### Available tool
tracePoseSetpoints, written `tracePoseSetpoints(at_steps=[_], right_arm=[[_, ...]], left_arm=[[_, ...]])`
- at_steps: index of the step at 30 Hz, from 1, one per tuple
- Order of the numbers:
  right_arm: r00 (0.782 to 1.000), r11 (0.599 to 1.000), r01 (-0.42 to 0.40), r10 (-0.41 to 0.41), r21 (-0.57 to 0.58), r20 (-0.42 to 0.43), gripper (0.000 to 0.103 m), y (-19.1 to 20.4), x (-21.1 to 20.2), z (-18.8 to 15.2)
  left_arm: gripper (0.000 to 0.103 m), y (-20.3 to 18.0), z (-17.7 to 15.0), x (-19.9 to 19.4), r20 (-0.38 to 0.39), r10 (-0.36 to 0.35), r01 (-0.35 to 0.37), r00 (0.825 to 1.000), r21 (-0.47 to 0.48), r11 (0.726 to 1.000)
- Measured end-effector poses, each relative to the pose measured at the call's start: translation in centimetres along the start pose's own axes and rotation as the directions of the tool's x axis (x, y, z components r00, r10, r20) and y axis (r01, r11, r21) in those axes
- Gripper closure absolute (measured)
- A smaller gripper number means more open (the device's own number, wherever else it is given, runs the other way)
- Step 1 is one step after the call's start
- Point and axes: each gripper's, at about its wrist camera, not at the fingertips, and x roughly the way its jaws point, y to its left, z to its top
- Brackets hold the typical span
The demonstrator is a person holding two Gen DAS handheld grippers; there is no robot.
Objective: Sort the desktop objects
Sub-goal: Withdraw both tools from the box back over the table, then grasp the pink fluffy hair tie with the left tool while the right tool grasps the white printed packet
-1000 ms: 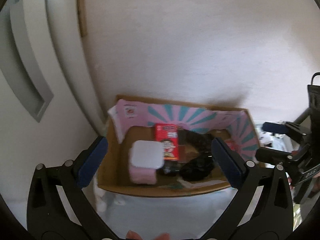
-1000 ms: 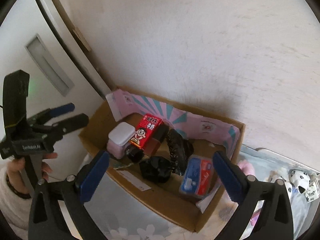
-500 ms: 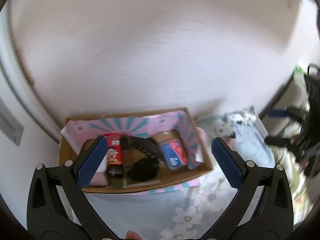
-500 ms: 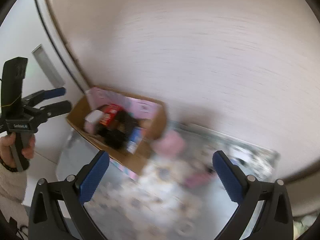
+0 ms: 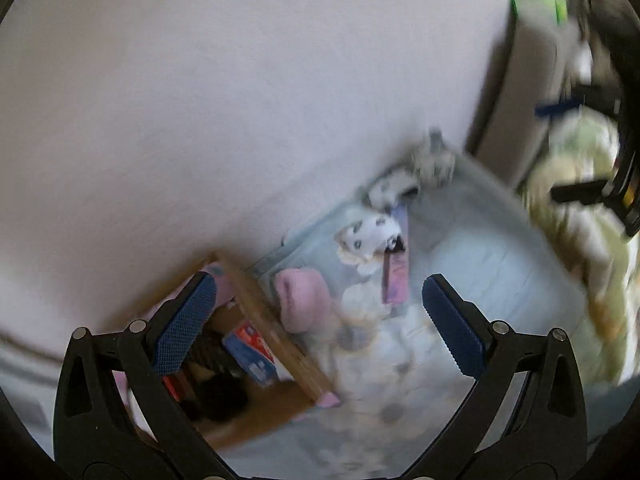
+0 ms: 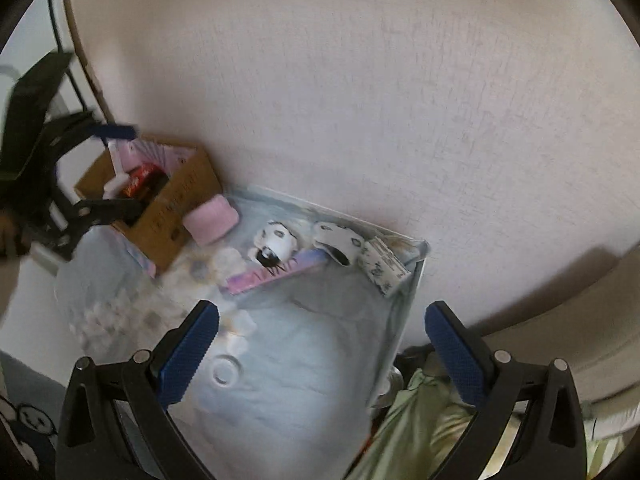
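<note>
Grippers left (image 5: 318, 322) and right (image 6: 322, 344) both spread wide (nothing held), cardboard box (image 6: 176, 204) beside pink pouch (image 6: 211, 219)

Both tongs, left (image 5: 318, 326) and right (image 6: 320, 346), gape empty.

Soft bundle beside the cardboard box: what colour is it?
Pink; the soft bundle shows best in the right wrist view.
</note>
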Motion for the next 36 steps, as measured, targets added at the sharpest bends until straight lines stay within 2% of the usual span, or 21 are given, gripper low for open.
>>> tracePoseSetpoints(at_steps=[2,7,9,11,14,19,21,22,24,26,27,28,29,31,36], right_arm=[[1.0,0.999,-0.002,0.001,-0.043,-0.01,0.0,-1.1,1.3,0.2],[0.998,0.99,-0.003,-0.006,-0.14,-0.064,0.004,-3.7,5.7,1.0],[0.996,0.982,-0.003,-0.015,-0.19,-0.091,0.009,-4.3,8.0,1.4],[0.992,0.974,-0.012,-0.018,-0.226,-0.129,0.022,-4.8,10.2,1.7],[0.985,0.967,-0.03,-0.015,-0.252,-0.174,0.029,-5.3,12.5,1.7],[0.981,0.954,-0.036,-0.023,-0.298,-0.191,0.03,-5.5,14.1,1.7],[0.98,0.948,-0.045,-0.019,-0.314,-0.196,0.037,-5.5,14.6,1.8],[0.979,0.946,-0.051,-0.015,-0.319,-0.202,0.043,-5.4,14.8,1.8],[0.975,0.94,-0.06,-0.016,-0.335,-0.22,0.05,-5.3,15.5,1.9],[0.973,0.936,-0.063,-0.02,-0.348,-0.23,0.06,-5.0,16.0,1.8],[0.972,0.933,-0.068,-0.019,-0.353,-0.235,0.065,-4.8,16.3,1.8],[0.97,0.931,-0.072,-0.018,-0.357,-0.243,0.075,-4.6,16.5,1.7],[0.969,0.931,-0.074,-0.018,-0.358,-0.248,0.079,-4.5,16.7,1.7],[0.967,0.933,-0.097,0.007,-0.345,-0.253,0.083,-4.4,16.6,1.6],[0.971,0.94,-0.087,0.006,-0.329,-0.241,0.084,-4.2,15.7,1.5]], left_arm=[[0.009,-0.4,1.0,2.4,-0.075,0.001,0.004,0.997,0.06,0.998],[0.01,-0.9,1.6,8.3,-0.217,0.04,-0.006,0.975,0.157,0.988],[0.012,-1.0,1.6,10.4,-0.263,0.049,-0.002,0.963,0.177,0.984],[0.016,-1.0,1.3,12.3,-0.314,0.06,0.001,0.948,0.191,0.982],[0.017,-0.9,0.7,14.4,-0.378,0.078,0.004,0.922,0.21,0.978],[0.024,-0.5,0.0,16.6,-0.458,0.112,-0.004,0.882,0.23,0.973],[0.03,-0.6,-0.1,16.9,-0.463,0.132,-0.012,0.876,0.253,0.968],[0.037,-0.6,-0.2,17.2,-0.477,0.133,-0.009,0.869,0.253,0.968],[0.041,-0.6,-0.3,17.5,-0.486,0.165,-0.032,0.858,0.269,0.962],[0.05,-0.5,-0.6,17.8,-0.496,0.19,-0.047,0.847,0.285,0.957],[0.051,-0.5,-0.7,17.8,-0.495,0.2,-0.055,0.846,0.292,0.955],[0.055,-0.4,-0.8,17.8,-0.495,0.202,-0.057,0.845,0.293,0.954],[0.059,-0.3,-0.8,17.7,-0.497,0.199,-0.056,0.845,0.288,0.956],[0.063,0.0,-0.9,17.4,-0.488,0.194,-0.057,0.851,0.282,0.958],[0.07,0.6,-0.6,16.2,-0.479,0.162,-0.042,0.863,0.251,0.967]])
